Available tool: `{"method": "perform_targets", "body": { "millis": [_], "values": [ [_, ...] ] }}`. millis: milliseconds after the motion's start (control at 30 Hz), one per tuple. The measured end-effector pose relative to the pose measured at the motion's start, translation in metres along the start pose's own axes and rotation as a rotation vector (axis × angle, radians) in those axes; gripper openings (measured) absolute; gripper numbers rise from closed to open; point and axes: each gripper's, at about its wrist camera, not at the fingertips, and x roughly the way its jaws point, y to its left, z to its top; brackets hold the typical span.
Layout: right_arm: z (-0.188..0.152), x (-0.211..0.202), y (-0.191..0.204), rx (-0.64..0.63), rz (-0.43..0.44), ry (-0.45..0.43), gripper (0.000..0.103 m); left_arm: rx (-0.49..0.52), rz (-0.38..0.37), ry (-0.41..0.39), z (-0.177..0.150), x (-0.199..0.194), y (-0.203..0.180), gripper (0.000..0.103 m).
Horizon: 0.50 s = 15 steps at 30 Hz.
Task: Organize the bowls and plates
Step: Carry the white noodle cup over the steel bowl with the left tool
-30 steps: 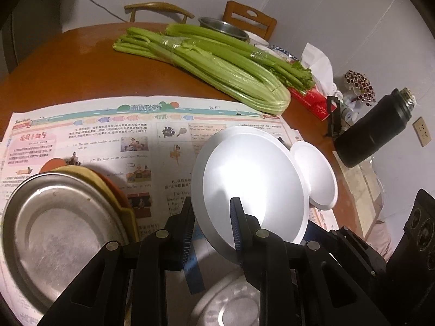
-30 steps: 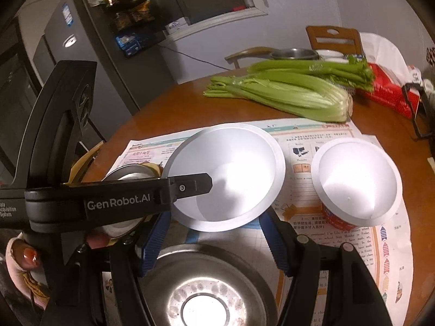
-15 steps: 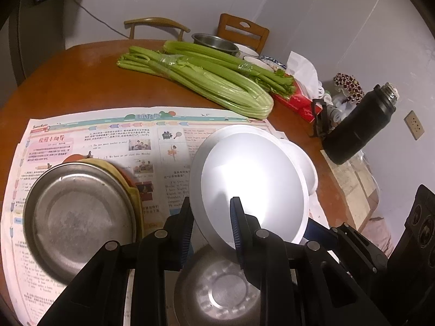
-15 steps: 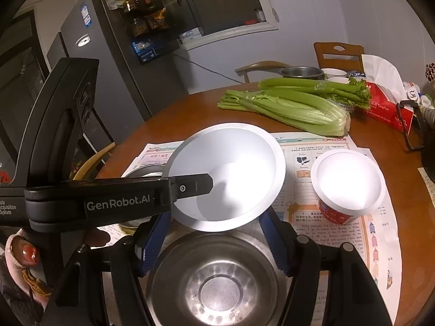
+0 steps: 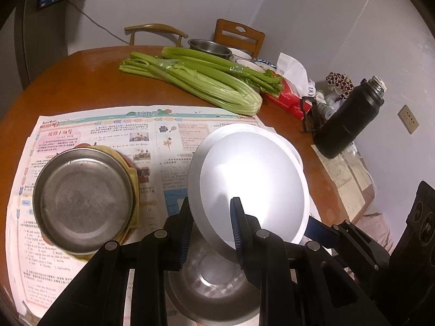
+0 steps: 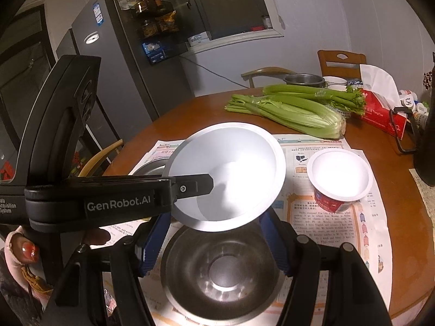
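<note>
Above the steel bowl (image 6: 221, 271) on the newspaper (image 5: 108, 133), your left gripper (image 5: 210, 228) is clamped on the white bowl's (image 5: 252, 182) rim, holding it tilted in the air. Your right gripper (image 6: 217, 241) is wide open w/ nothing gripped, straddling the steel bowl. Steel plate (image 5: 81, 201) sits left of it, paper cup (image 6: 339, 179) to the right.

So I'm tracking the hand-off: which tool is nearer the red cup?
Right. The right tool is beside the red cup; the left tool, holding the white bowl, is farther.
</note>
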Motion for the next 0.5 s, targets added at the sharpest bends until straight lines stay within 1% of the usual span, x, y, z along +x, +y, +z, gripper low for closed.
{"method": "perform_targets", "body": {
  "millis": [300,500],
  "values": [
    [-0.014,-0.009,0.003,-0.023,0.004,0.02,0.068,-0.002,0.007,0.009,-0.02,-0.002,-0.005,0.027],
    [-0.024,-0.008,0.005,-0.036,0.009,0.043,0.068,-0.012,0.016,0.034,-0.03,0.005,-0.003,0.027]
  ]
}}
